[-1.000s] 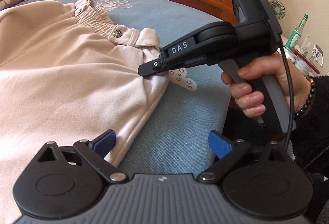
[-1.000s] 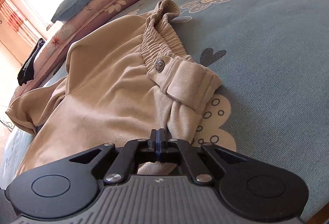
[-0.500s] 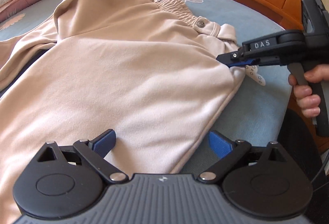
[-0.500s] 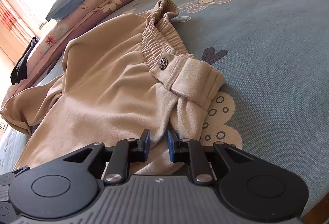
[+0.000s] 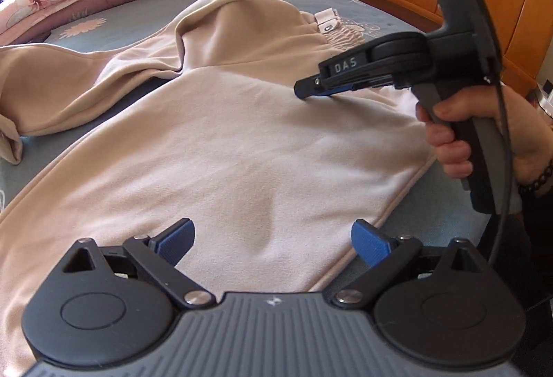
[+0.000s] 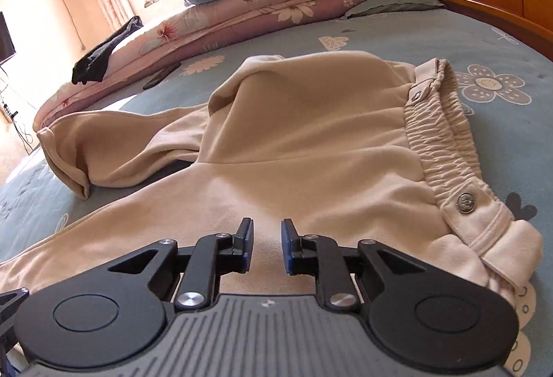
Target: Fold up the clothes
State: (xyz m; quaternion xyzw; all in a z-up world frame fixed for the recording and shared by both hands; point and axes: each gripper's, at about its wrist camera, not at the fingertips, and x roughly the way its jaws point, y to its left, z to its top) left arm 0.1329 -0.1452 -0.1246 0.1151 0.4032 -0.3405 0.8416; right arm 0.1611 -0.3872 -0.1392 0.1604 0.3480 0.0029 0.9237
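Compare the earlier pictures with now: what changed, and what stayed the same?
The right gripper let go of the trousers near the waistband corner and pulled back over the fabric, empty. The left gripper stayed open; the trousers stayed on the bed.

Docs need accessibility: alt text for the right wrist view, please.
Beige trousers lie spread on a blue flowered bedsheet, elastic waistband to the right. The right tool is over the cloth, slightly open and holding nothing. Folded quilts are stacked behind.

"DAS" on the right claw
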